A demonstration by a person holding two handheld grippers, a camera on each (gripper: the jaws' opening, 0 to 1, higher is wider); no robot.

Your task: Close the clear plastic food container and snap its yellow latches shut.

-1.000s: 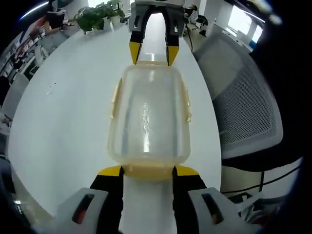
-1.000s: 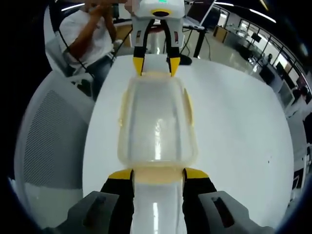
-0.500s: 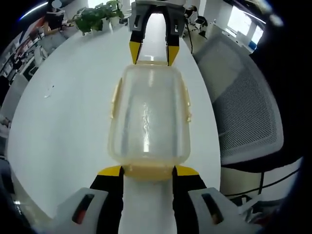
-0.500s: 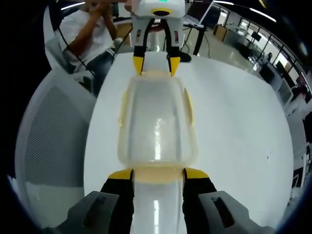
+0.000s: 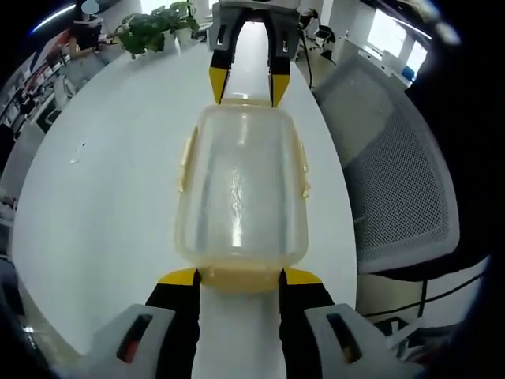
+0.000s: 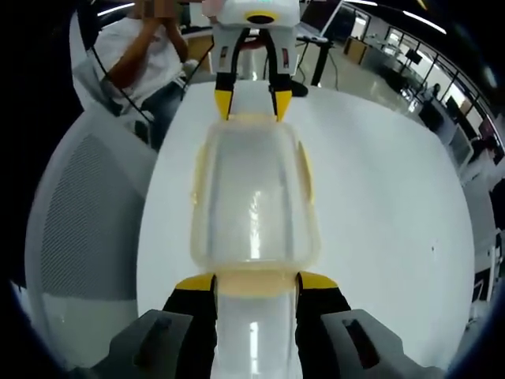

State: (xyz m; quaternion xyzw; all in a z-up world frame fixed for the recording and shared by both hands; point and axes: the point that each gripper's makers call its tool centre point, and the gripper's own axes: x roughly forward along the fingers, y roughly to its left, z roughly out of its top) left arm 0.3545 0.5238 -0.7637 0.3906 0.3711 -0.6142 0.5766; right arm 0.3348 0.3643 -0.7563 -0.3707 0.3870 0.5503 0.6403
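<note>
We see a white bench (image 5: 102,197) in an open office, a mesh chair (image 5: 394,181) at 3 o'clock. The clear container (image 5: 241,193) lies mid-bench, lid on. The left gripper (image 5: 239,278) at 6 o'clock and right gripper (image 5: 245,83) at 12 o'clock stand spread, each bracketing an end latch. Contact is hard to judge.

One clear container (image 5: 241,189), two hand-held grippers (image 5: 240,278) (image 6: 254,280), one mesh chair (image 5: 394,174).
</note>
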